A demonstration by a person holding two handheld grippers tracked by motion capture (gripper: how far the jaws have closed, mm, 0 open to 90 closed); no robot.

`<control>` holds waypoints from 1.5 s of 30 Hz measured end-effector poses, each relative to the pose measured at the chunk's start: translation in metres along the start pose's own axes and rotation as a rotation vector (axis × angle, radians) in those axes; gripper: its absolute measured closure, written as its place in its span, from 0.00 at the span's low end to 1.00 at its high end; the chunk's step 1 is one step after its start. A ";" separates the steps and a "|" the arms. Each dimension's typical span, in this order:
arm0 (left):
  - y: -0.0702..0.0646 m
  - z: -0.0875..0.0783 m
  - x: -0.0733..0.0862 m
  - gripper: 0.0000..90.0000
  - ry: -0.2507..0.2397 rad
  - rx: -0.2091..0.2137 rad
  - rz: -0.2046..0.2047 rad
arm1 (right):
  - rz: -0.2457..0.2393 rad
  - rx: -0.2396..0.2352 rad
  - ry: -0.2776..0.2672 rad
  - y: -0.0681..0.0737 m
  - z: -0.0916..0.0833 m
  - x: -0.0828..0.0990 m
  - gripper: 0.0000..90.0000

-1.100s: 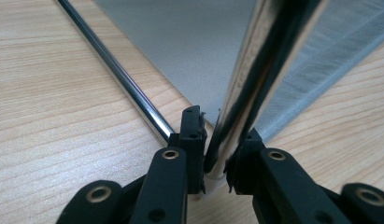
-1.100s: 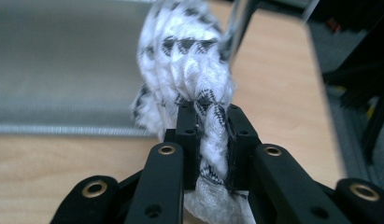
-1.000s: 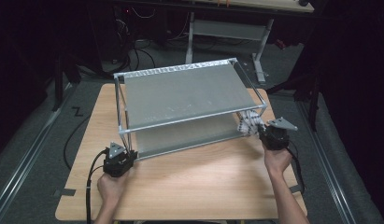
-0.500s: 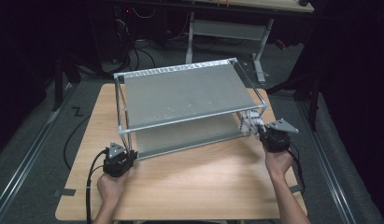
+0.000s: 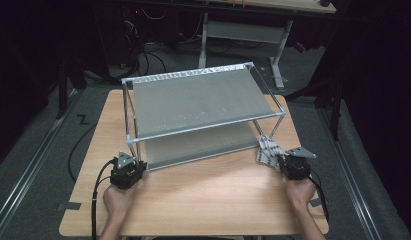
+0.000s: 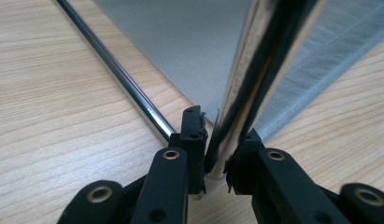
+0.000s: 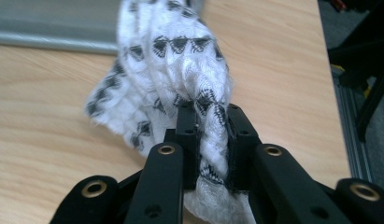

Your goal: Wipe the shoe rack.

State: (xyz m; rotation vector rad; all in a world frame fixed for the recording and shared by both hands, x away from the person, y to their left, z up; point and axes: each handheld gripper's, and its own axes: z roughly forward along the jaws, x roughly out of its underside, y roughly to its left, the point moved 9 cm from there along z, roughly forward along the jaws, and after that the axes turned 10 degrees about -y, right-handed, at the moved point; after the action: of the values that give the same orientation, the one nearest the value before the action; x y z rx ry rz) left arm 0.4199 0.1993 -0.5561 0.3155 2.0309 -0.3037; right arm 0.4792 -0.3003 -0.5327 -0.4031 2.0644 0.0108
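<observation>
A two-tier metal rack [image 5: 198,102] with grey fabric shelves stands on the wooden table [image 5: 208,195]. My left gripper [image 5: 134,161] sits at its front left corner, shut on the shiny upright post [image 6: 245,88] just above the table. My right gripper [image 5: 277,161] is at the rack's front right corner, shut on a white cloth with a black pattern [image 7: 180,79]. The cloth [image 5: 268,149] hangs bunched from the jaws and rests on the table beside the right front leg.
A chrome bottom rail [image 6: 119,79] runs along the table away from the left jaws. The lower grey shelf [image 5: 198,142] lies close to the tabletop. A metal desk frame [image 5: 243,30] stands on the floor behind the table. Cables trail off both grippers.
My right gripper has come down and toward the table's front with the cloth, from beside the rack's upper rail to tabletop level. The left gripper has stayed on the post.
</observation>
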 end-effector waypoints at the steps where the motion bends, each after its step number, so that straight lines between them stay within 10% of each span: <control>1: 0.003 -0.002 0.000 0.88 0.001 -0.006 -0.006 | 0.008 0.004 0.003 -0.003 -0.002 0.003 0.88; 11: 0.026 -0.017 0.005 0.88 0.005 -0.060 -0.037 | 0.068 0.050 0.002 -0.019 -0.010 0.017 0.87; 20: 0.027 -0.018 0.006 0.88 0.002 -0.066 -0.046 | 0.077 0.046 -0.050 -0.017 -0.006 -0.010 0.87; 28: 0.026 -0.018 0.004 0.76 0.000 -0.081 -0.056 | 0.076 0.009 0.043 -0.008 0.021 -0.001 0.74; 34: 0.027 -0.023 0.009 0.55 0.021 -0.138 -0.039 | 0.069 0.008 -0.070 -0.010 -0.001 -0.021 0.53; 45: 0.003 -0.054 0.016 0.46 0.022 -0.165 -0.027 | 0.024 -0.078 -0.155 0.016 -0.008 -0.057 0.61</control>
State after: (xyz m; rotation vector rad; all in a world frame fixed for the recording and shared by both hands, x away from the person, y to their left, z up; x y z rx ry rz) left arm 0.3695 0.2218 -0.5457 0.1894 2.0678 -0.1484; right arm 0.4931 -0.2706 -0.4831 -0.4126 1.9199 0.1331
